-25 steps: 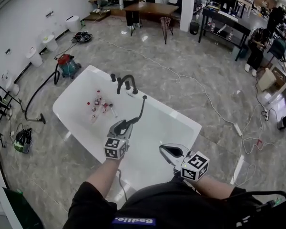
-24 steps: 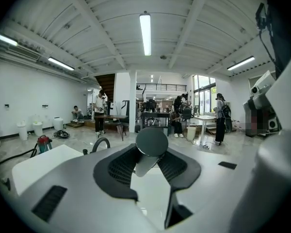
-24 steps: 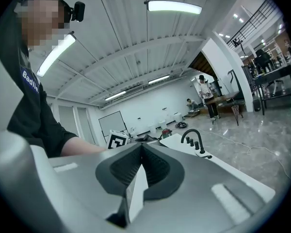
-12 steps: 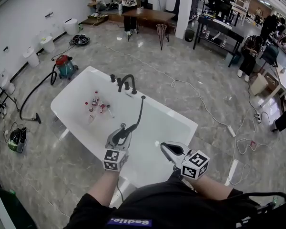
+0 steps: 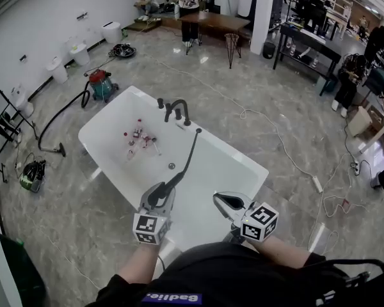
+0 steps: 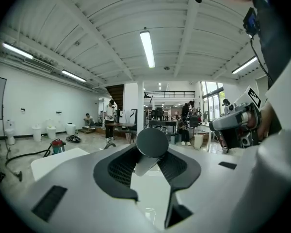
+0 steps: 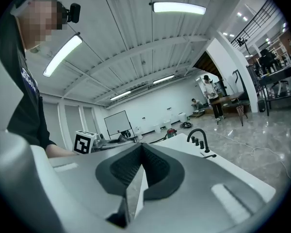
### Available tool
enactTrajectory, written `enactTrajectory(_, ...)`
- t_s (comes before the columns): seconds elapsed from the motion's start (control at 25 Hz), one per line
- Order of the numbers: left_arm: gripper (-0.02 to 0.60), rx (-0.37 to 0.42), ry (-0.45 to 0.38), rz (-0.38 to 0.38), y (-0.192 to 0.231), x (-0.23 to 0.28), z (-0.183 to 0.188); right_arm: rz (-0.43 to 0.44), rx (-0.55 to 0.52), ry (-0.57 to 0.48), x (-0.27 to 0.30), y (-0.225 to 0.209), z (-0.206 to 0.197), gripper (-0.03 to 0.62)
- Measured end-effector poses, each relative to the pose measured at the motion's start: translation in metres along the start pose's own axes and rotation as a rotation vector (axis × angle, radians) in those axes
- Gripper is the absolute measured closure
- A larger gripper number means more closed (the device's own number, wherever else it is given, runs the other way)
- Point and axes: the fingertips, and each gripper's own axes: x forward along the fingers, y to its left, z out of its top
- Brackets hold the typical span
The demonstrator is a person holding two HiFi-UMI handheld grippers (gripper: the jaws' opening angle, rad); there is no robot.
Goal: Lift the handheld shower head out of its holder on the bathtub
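Of my two grippers, the left gripper (image 5: 160, 194) clamps the one shower head (image 5: 186, 160) — it reaches ahead over the single bathtub (image 5: 99, 125) below; the right gripper (image 5: 221, 200) alongside is closed, empty.

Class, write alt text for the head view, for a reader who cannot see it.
From above: the left claw grips a black handheld shower head over a white bathtub. The right claw is shut and empty beside it; a black faucet stands on the tub's far rim.
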Motion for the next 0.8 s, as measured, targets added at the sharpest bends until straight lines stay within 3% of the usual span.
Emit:
enactTrajectory(0.24, 0.446, 0.006, -0.009, 0.048, -0.035, -0.005, 0.017, 0.068, -0.022, 0.002, -0.026, -0.016, 0.013, 0.594)
enactTrajectory(0.68, 0.446, 0.016, -0.006, 0.085, -0.096, -0.012, 0.023, 0.170, -0.005, 0.022, -0.050, -0.036, 0.002, 0.594)
enactTrajectory(0.8, 0.446, 0.017, 0.030, 0.090, -0.113, -0.012, 0.020, 0.177, -0.007, 0.032, -0.051, -0.042, 0.000, 0.594)
